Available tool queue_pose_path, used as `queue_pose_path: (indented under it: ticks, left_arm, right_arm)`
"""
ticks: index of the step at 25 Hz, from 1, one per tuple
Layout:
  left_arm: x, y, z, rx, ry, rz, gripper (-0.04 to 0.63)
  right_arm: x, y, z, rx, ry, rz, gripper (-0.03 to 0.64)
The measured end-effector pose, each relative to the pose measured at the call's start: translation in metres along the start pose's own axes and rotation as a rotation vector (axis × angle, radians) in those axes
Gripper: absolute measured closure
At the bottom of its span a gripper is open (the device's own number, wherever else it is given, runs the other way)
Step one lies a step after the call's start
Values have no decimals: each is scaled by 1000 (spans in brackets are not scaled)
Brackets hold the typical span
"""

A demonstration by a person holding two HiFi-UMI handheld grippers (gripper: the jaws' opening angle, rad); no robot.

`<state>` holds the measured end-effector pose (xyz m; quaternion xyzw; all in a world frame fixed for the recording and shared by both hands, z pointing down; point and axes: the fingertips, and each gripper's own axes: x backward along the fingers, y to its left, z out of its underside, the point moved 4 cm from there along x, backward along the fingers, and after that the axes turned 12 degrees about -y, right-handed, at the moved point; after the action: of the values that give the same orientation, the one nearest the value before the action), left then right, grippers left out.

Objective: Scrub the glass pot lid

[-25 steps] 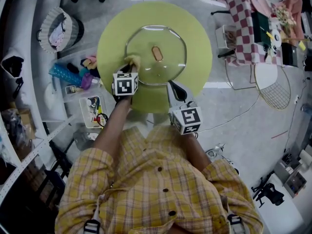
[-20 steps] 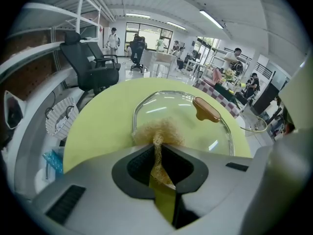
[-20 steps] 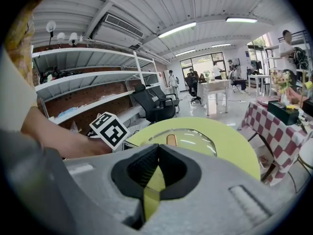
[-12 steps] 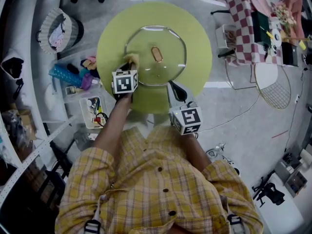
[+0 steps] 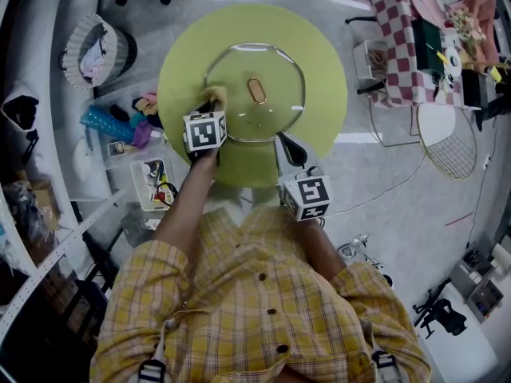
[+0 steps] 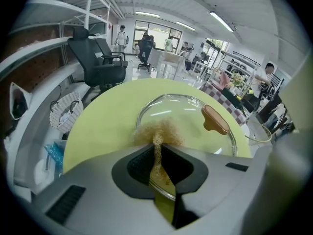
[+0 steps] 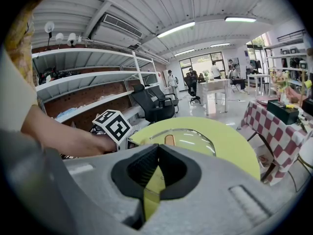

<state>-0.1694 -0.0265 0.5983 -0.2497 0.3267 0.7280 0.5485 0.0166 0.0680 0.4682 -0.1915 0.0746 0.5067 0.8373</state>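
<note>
On the round yellow-green surface [image 5: 319,62], the clear glass pot lid [image 5: 275,110] lies flat, its brown oval knob [image 5: 256,89] uppermost. The left claw [image 5: 211,106] is clamped on a fuzzy golden scrubbing pad [image 6: 159,131] at the lid's near-left rim, so the glass stretches ahead and rightward. The right claw [image 5: 286,146] hangs closed and empty beside the near rim.

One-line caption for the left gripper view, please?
Left gripper shut on a golden scrubber at the near rim of the glass pot lid, on a round green table.

Strip lights [image 7: 174,29] hang over a grey floor [image 5: 399,182], white shelving [image 7: 93,76] and a black office chair [image 6: 98,65].
</note>
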Motion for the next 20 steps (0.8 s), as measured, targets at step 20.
queue_pose_path:
  ticks: [20]
  left_arm:
    - [-10,1,-17,71,-12,-46,552]
  right_arm:
    - [-6,-8,-1,-8,4,1,618]
